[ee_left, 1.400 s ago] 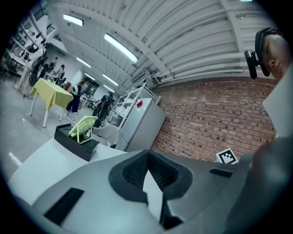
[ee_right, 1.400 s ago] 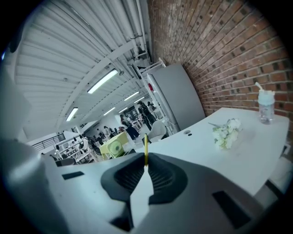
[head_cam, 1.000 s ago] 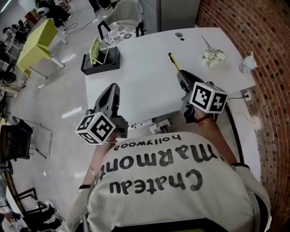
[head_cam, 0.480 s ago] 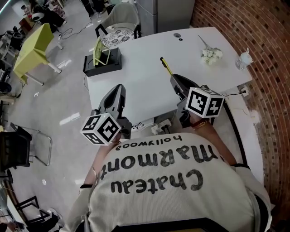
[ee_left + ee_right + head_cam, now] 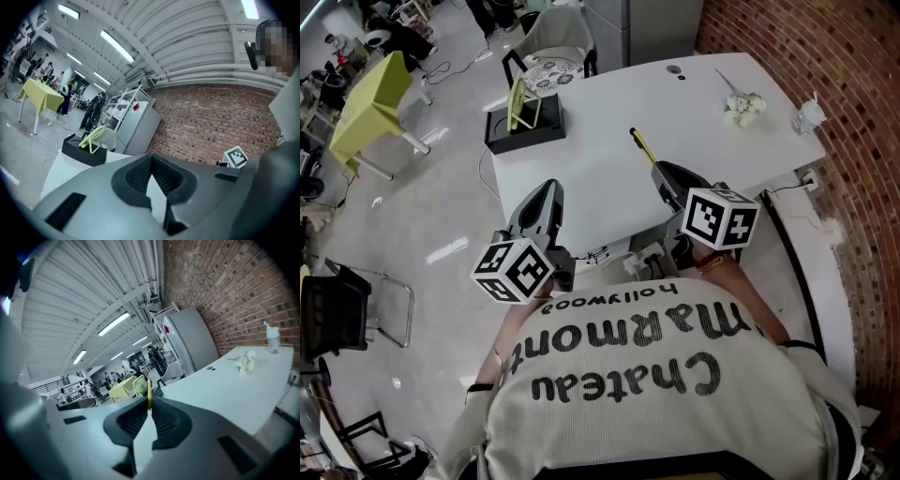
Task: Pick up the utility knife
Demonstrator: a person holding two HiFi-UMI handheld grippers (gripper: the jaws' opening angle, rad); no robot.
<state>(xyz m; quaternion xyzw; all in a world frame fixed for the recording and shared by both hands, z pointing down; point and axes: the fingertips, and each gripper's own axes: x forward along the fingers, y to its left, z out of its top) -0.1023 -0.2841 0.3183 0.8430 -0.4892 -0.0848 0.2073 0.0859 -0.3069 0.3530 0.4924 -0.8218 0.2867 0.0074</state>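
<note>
The utility knife [image 5: 638, 146] is slim and yellow with a dark tip. It sticks out ahead of my right gripper [image 5: 659, 169], which is shut on its near end over the white table [image 5: 712, 141]. In the right gripper view the yellow knife [image 5: 149, 391] stands edge-on, pinched between the jaw tips of the right gripper [image 5: 149, 401]. My left gripper [image 5: 551, 186] hovers at the table's near left part. In the left gripper view its [image 5: 151, 157] tips meet with nothing between them.
A black tray [image 5: 525, 129] with a green stand sits on the table's far left corner. White flowers [image 5: 743, 108] and a small clear bottle [image 5: 807, 116] lie at the far right. A power strip [image 5: 643, 259] and cables hang under the near edge. A brick wall [image 5: 853, 112] runs along the right.
My right gripper has carried the knife leftward and nearer the table's front edge. The left gripper has drifted slightly to the right. Both stay shut.
</note>
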